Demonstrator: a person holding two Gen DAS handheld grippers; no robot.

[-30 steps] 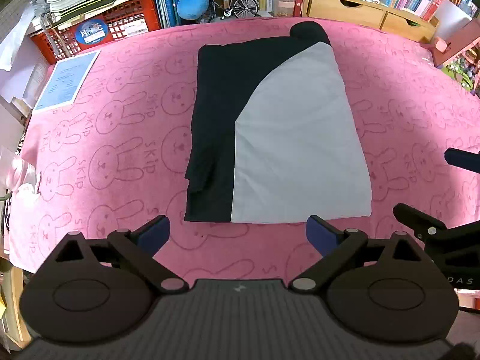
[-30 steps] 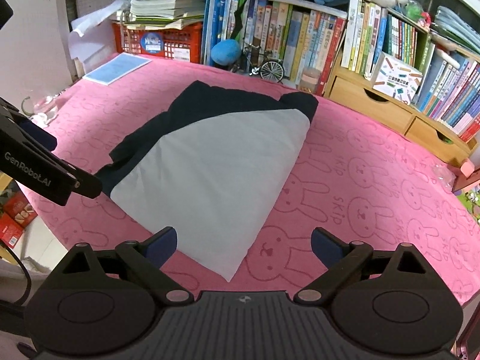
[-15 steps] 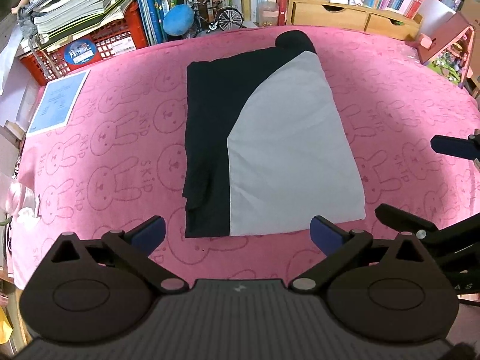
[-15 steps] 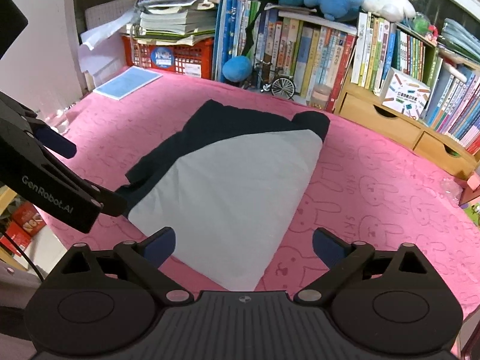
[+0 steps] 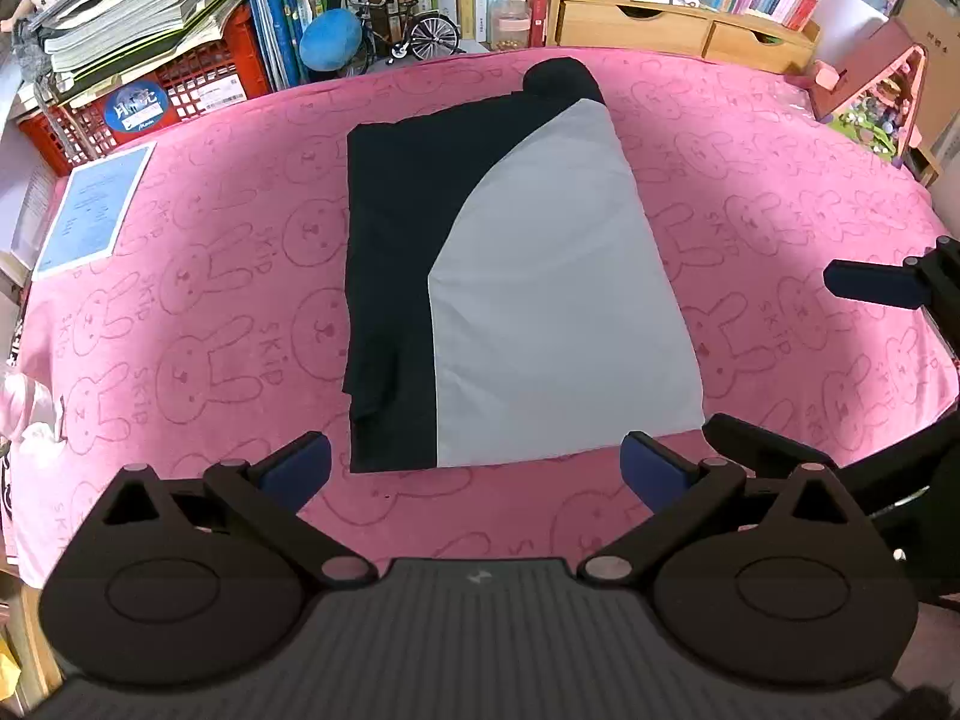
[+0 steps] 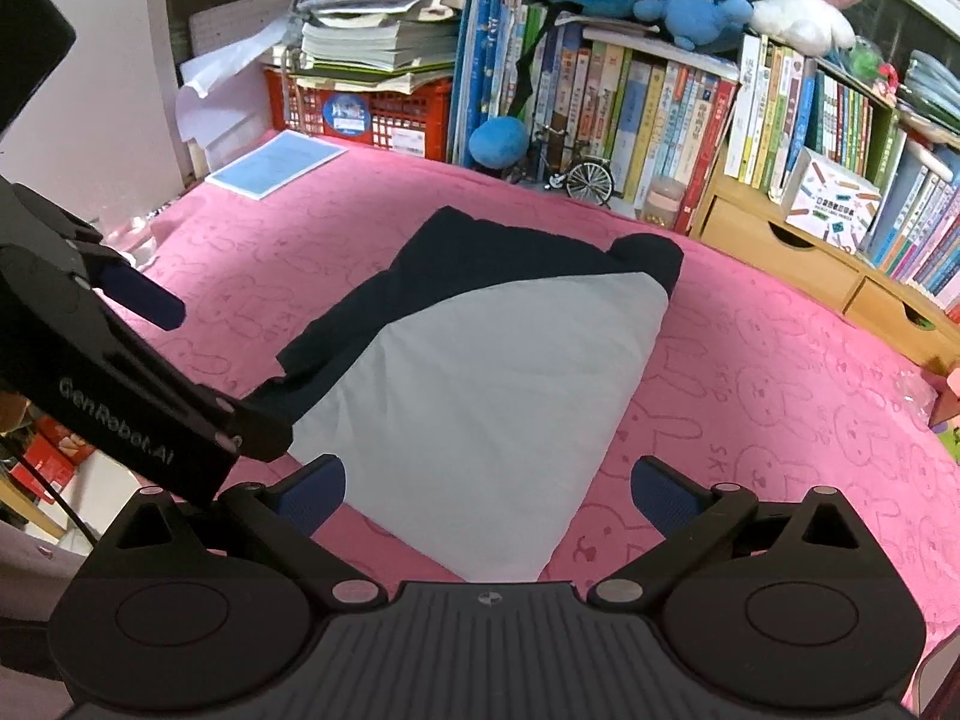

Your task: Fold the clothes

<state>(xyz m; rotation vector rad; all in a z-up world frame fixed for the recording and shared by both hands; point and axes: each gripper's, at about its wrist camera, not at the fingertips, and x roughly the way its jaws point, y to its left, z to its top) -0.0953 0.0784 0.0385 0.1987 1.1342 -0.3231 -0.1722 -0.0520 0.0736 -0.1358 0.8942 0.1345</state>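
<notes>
left wrist: the garment (image 5: 510, 276), black and grey, lies folded into a neat rectangle mid-tabletop (image 5: 780, 210); the left gripper (image 5: 474, 468) hangs at its 6 o'clock edge, jaws wide and empty. right wrist: the right gripper (image 6: 489, 495) gapes over the garment's near grey corner, holding nothing. folding looks essentially done; perhaps one more fold remains.

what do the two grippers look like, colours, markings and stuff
Both are matte black plastic. Each hand-held gripper, left and right, has a ribbed grey-black body, two round discs, triangular cut-outs, silver pivot pins and linkage arms ending in dark blue textured pads. The left one's side bears white "GenRobot.AI" lettering, with a thin black cable below.
</notes>
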